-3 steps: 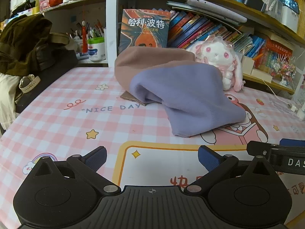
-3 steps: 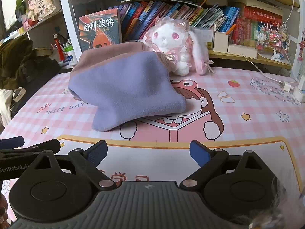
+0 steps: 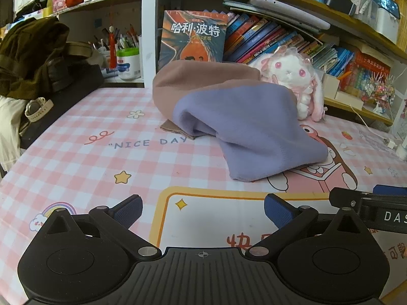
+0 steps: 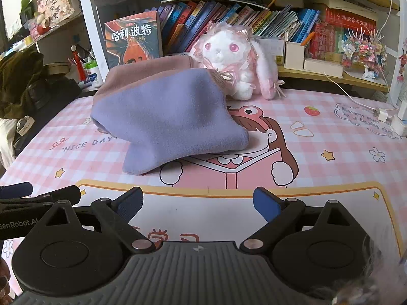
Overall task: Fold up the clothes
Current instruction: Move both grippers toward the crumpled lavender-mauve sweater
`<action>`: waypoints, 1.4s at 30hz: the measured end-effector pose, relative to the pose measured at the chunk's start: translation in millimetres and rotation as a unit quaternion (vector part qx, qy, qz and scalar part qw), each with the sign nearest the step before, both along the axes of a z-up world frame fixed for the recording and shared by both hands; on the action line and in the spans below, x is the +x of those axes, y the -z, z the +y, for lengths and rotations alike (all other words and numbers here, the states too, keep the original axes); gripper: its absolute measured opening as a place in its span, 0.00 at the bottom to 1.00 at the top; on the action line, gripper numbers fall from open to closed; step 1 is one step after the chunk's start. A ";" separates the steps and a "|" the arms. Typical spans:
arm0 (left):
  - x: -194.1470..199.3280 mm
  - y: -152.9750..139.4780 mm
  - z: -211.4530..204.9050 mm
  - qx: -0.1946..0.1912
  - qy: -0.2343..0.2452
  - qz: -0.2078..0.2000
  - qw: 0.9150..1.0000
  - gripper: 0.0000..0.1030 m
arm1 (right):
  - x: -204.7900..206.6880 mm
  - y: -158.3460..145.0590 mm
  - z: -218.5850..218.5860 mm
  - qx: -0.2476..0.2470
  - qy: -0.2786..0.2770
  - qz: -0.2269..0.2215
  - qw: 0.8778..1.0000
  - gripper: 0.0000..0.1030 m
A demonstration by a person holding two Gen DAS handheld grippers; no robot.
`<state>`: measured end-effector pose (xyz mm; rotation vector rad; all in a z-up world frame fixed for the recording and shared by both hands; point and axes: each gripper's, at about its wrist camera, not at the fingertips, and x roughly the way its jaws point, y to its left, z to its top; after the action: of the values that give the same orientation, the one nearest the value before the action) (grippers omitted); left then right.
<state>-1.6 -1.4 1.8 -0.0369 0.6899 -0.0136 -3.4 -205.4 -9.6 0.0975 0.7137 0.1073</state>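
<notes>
left gripper [image 3: 203, 209] faces garment [image 3: 239, 127] ahead

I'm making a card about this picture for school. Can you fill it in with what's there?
garment: purple and brown garment, bunched in a heap, not flat
surface: pink checked table mat
behind garment: white plush bunny, touching its far edge
left gripper: open, empty, short of the garment
right gripper: open, empty

my left gripper [image 3: 203, 212] was matt black plastic with ribbed blue rubbery pads [image 3: 277, 212]. the garment [image 3: 241, 127] looked soft, fleecy cloth, purple and mauve. the table mat [image 3: 76, 157] was smooth, slightly glossy. the rabbit [image 4: 229, 58] was fluffy plush.
</notes>
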 end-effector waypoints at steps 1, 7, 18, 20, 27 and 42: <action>-1.2 0.4 -1.6 0.001 0.000 -0.003 1.000 1.00 | 0.1 0.0 0.1 0.000 0.000 0.001 1.000 0.91; 1.3 0.8 3.4 -0.015 0.004 0.008 1.000 1.00 | 0.7 0.3 0.4 0.000 0.000 0.005 1.000 0.92; 1.2 0.3 5.1 -0.018 0.002 0.010 1.000 1.00 | -1.6 2.0 3.3 -0.001 0.001 0.006 1.000 0.92; 1.1 0.6 5.6 -0.019 0.002 0.010 1.000 1.00 | -1.7 2.0 3.5 -0.002 0.001 0.007 1.000 0.92; 0.6 0.9 6.8 -0.022 0.005 0.011 1.000 1.00 | -2.7 1.5 5.3 -0.005 0.002 0.008 1.000 0.92; 2.5 1.3 8.5 -0.022 0.009 0.012 1.000 1.00 | -1.4 1.6 5.3 -0.006 0.006 0.012 1.000 0.92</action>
<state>0.9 7.1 0.5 -0.0728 0.7144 -0.0464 -4.8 -200.1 -11.2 0.0922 0.7366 0.0916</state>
